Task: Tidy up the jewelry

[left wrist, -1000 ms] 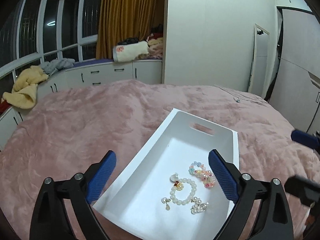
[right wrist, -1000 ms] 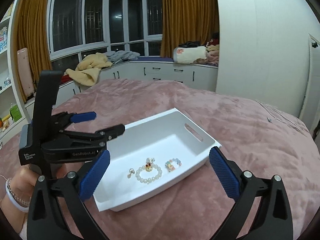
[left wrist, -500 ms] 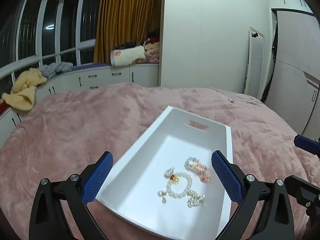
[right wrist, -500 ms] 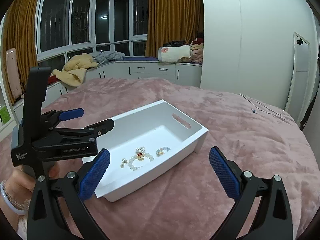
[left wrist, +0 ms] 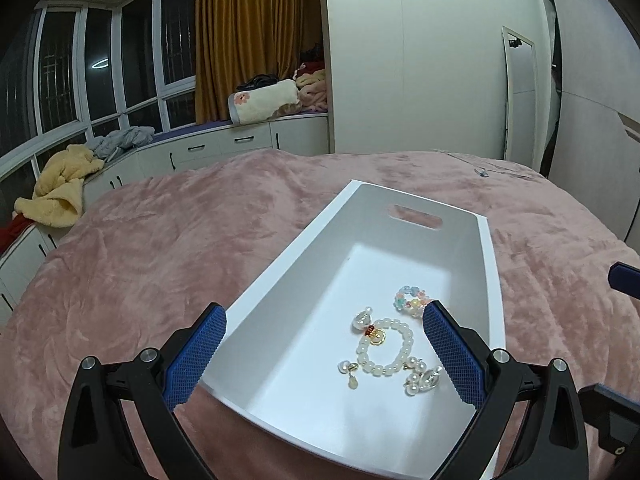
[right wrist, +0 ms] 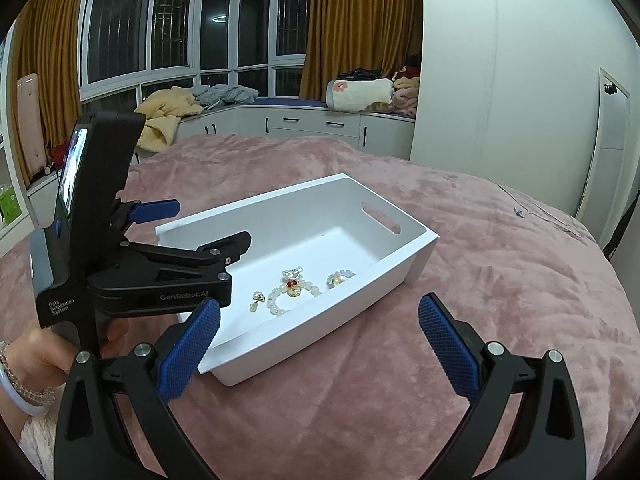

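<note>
A pink plush bedspread (left wrist: pixel 168 240) covers the bed and fills the lower half of both views; behind it runs a curved bay of dark windows (right wrist: pixel 172 24) with mustard curtains (left wrist: pixel 256 36), white drawer units (right wrist: pixel 316 124) below them, and a tall white wardrobe wall (left wrist: pixel 412 56) to the right; on the window seat lie a yellow fleece (left wrist: pixel 60 188), a grey heap of clothes (right wrist: pixel 224 94) and a rolled cream blanket (left wrist: pixel 266 100); a thin cable (right wrist: pixel 532 208) trails over the far side of the bed; a white tray (left wrist: pixel 276 292) with a slot handle rests on the bedspread, and in it, near the front end, lie a pearl bracelet (left wrist: pixel 386 346), a pastel bead bracelet (left wrist: pixel 410 300) and small pearl earrings (left wrist: pixel 348 372), close together, some touching; the left gripper (left wrist: pixel 324 354) hangs over the tray's near end, jaws spread wide, holding nothing, its right finger covering part of the pastel beads; the right gripper (right wrist: pixel 318 344) hovers beside the tray's long wall, equally wide and empty; a hand (right wrist: pixel 44 350) with bangles grips the left tool's handle
</note>
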### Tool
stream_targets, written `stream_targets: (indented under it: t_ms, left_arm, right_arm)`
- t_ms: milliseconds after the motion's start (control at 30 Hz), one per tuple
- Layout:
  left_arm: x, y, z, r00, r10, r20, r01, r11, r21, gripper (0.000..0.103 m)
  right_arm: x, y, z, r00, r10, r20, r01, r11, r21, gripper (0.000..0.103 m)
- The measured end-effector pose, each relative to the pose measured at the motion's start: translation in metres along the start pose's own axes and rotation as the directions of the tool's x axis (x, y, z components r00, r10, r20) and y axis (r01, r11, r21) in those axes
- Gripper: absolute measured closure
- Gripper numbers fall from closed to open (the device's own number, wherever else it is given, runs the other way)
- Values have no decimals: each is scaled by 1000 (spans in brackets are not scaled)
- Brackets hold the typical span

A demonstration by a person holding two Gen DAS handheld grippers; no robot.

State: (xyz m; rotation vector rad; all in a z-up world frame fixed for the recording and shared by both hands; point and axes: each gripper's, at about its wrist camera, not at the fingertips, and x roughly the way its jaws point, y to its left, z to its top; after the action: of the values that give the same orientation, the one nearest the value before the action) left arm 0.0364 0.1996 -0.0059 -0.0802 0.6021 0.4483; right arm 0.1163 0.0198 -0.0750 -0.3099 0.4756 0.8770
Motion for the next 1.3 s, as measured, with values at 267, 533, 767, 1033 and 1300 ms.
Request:
stream_targets:
  t_ms: [267, 533, 767, 1033, 1300]
  left_arm:
    - [0, 2, 0, 1000, 4, 4, -4, 1000, -7, 3]
    - [-1, 6, 3, 1000, 17, -8, -17, 1000, -19, 3]
    - [-8, 11, -5, 999, 29, -32, -29, 1000, -4, 3]
    - [-14, 19, -7, 1000, -8, -26, 8, 1000, -13, 3]
    - [-22, 7, -10, 998, -64, -11, 65, 992, 105, 3]
  right_arm:
    - [0, -2, -1, 1000, -17, -3, 17, 1000, 2, 5]
    - [0, -1, -1, 999, -33, 6, 33, 999, -1, 5]
    - [2, -4, -2, 999, -43, 6, 43, 999, 7, 5]
    - [6, -4, -3, 999, -49, -1, 49, 999, -8, 5]
    - [9, -7, -3, 998, -59, -6, 59, 998, 12, 5]
